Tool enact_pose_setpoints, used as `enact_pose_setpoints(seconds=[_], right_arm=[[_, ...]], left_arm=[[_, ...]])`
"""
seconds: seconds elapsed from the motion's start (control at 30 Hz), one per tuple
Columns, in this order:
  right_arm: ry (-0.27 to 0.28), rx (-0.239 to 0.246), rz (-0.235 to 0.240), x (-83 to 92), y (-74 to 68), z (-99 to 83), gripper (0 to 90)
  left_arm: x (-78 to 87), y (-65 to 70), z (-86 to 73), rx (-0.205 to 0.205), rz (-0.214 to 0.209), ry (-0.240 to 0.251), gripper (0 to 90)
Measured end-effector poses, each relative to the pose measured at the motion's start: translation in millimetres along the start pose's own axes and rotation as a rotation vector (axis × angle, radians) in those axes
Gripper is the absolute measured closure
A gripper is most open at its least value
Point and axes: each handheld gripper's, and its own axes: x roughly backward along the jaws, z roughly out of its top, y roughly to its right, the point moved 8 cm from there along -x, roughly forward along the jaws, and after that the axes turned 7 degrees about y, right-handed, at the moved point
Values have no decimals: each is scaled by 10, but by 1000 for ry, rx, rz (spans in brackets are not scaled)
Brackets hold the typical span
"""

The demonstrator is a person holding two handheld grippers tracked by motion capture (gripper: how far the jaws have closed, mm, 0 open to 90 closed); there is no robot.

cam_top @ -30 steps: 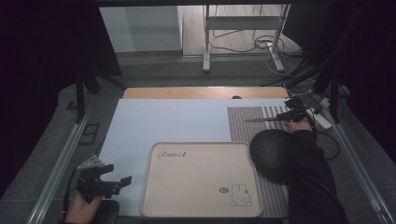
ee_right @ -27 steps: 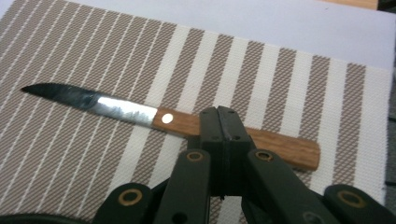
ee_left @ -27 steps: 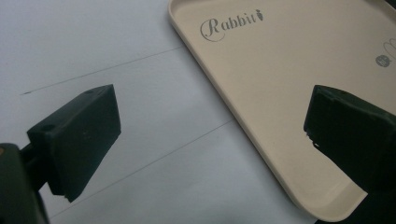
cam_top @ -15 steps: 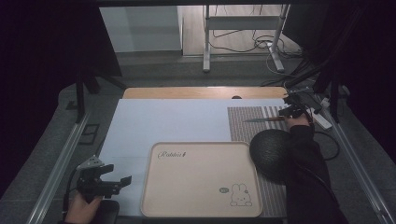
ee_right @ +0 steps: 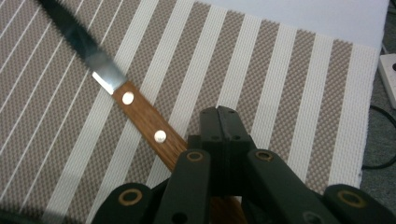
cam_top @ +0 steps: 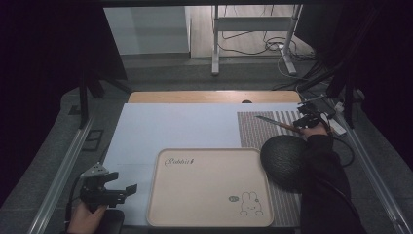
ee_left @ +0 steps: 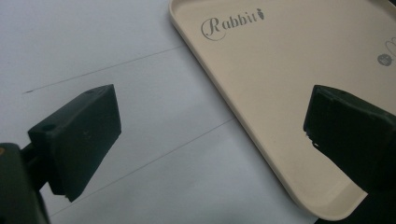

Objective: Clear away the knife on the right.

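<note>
In the high view, a pale blue sheet covers the table, and on it, in the lower middle of the frame, lies a beige rectangular plastic tray with rounded corners. The tray carries the word "Rabbit" near its upper left corner and a small rabbit drawing near its lower right corner; nothing lies on it. To the right of the tray there is a brown woven placemat with white stripes, and a dark round textured object rests partly on this mat, touching the right edge of the tray (I cannot tell what this object is).

The left gripper is in the lower left of the high view, held by a hand just beside the left edge of the tray. In the left gripper view its two black jaws stand wide apart with nothing between them, above the blue sheet and the rim of the tray.

The right gripper is at the upper right of the high view, over the far part of the striped mat. In the right gripper view its jaws are pressed together, and the wooden handle of a knife with a serrated steel blade and two rivets passes under them toward the upper left of the frame. Whether the jaws really grip the handle or only lie over it, I cannot tell. The blade points to the left above the mat.
</note>
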Motion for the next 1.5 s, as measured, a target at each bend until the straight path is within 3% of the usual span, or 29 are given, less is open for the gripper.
enact_pose_setpoints(seconds=[0.5, 0.7, 0.8, 0.9, 1.0, 1.13, 1.37, 1.5], right_arm=[[-54, 30, 73, 127, -159, -147, 897], [-54, 26, 77, 132, -162, -145, 896], [-28, 18, 71, 163, -155, -99, 891], [9, 4, 52, 204, -146, -27, 745], [28, -14, 57, 216, -166, 23, 529], [37, 3, 44, 191, -200, 67, 280], [49, 42, 34, 112, -293, 119, 14], [20, 81, 41, 50, -356, 108, 0]], left_arm=[[-3, 4, 1, -3, 1, -2, 42], [-2, 3, 2, -3, 1, -1, 42], [-3, 3, 2, -3, 1, 0, 42], [-3, 3, 2, -3, 1, -1, 42], [-2, 4, 2, -4, 1, 0, 42], [-2, 5, 2, -5, 1, -1, 42], [-2, 5, 1, -7, 1, -2, 43], [-2, 6, 1, -8, 1, -2, 43]])
